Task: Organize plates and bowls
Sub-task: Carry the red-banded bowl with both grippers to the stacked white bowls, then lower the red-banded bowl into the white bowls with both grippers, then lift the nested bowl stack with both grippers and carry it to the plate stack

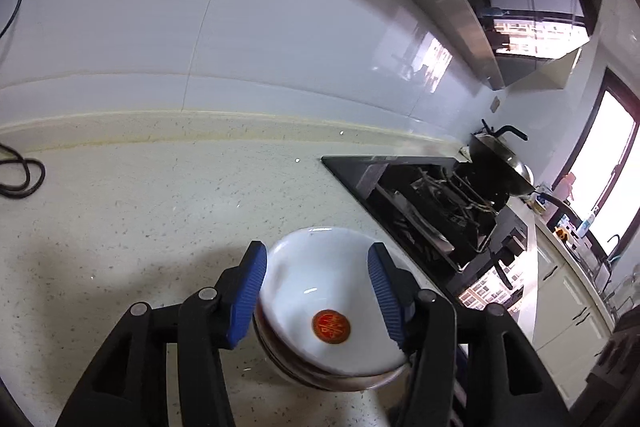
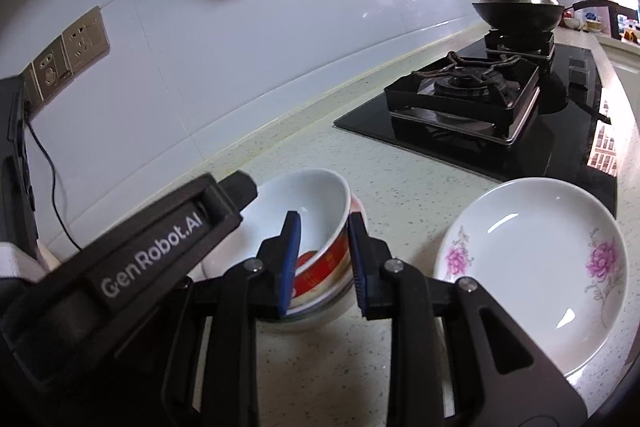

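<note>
Countertop [image 2: 400, 195]: speckled stone, carrying a gas hob [image 2: 472, 107] at far right.
Flowered plate [image 2: 532, 267]: empty, near right, well apart from the bowls.
Bowl stack [image 2: 320, 239]: top bowl [image 1: 320, 287] nested, tilted.
Left gripper [image 1: 316, 287]: pads spread wide, flanking the stack.
Right gripper [image 2: 320, 263]: jaws apart astride the top bowl's rim.

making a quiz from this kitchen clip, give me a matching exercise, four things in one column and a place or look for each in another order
Things
1. top bowl
2. flowered plate
3. wok
4. wall sockets

Places or looks
A. on the far burner, lidded
B. on the white wall tiles
C. nested tilted in the stack, red band outside
D. flat on the counter, pink blooms

Pairs: 1-C, 2-D, 3-A, 4-B
</note>
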A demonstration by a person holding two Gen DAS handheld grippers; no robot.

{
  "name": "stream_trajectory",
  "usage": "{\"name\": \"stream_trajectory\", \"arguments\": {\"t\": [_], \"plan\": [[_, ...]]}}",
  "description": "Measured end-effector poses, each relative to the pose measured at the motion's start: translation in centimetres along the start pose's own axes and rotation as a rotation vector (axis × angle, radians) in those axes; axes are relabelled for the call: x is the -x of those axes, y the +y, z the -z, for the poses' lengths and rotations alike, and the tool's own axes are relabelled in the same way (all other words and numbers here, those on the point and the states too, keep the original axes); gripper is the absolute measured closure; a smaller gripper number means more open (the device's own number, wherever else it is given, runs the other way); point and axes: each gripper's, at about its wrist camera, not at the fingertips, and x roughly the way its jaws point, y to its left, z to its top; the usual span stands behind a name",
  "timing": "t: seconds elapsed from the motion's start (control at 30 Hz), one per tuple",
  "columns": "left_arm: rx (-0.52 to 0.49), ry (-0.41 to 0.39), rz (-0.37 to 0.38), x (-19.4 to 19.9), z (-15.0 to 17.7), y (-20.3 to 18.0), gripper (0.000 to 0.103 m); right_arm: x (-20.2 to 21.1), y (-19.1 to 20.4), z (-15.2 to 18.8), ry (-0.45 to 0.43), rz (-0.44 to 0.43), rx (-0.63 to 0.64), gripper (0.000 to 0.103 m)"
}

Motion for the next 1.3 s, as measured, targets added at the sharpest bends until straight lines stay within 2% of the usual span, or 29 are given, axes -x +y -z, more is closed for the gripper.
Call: {"name": "stream_trajectory", "arguments": {"t": [0.1,0.2,0.27,0.33,0.47,0.6,0.73,0.83,1.0,1.1,1.2,1.3], "plan": [[0.014,-0.017,-0.005,0.1,-0.1,0.3,0.045,-0.2,-0.3,0.0,-0.002,-0.007,-0.009,0.074],[0.107,-0.024,0.017,0.4,-0.3,1.9,0.031,-0.3,-1.1,-0.2,-0.006,-0.025,-0.051,0.07],[0.198,-0.044,0.019,0.6,-0.4,3.6,0.02,0.0,-2.1,-0.5,-0.029,-0.042,-0.103,0.052],[0.252,-0.042,0.017,0.7,-0.4,4.8,0.018,0.6,-3.1,-0.8,-0.057,-0.073,-0.154,0.046],[0.318,0.03,0.036,-0.8,-0.1,6.3,0.018,0.5,-4.1,-1.6,-0.035,-0.109,-0.174,0.043],[0.364,0.108,0.08,-2.3,0.5,6.7,0.018,-0.7,-6.0,-2.6,0.05,-0.173,-0.224,0.042],[0.374,0.149,0.094,-3.0,1.0,6.6,0.018,-1.8,-7.6,-3.6,0.146,-0.234,-0.28,0.042],[0.416,0.174,0.104,-3.2,1.3,7.4,0.018,-3.3,-7.4,-4.6,0.263,-0.306,-0.272,0.041],[0.447,0.202,0.109,-3.8,1.9,8.1,0.018,-5.1,-5.6,-6.0,0.363,-0.305,-0.191,0.037],[0.483,0.243,0.13,-4.6,2.5,8.4,0.018,-7.2,-4.7,-6.8,0.433,-0.263,-0.144,0.037],[0.519,0.265,0.137,-5.0,3.0,8.6,0.018,-8.4,-4.5,-7.7,0.455,-0.196,-0.089,0.037],[0.525,0.263,0.123,-4.8,3.1,8.6,0.018,-9.9,-4.6,-7.9,0.531,-0.194,-0.063,0.037]]}}
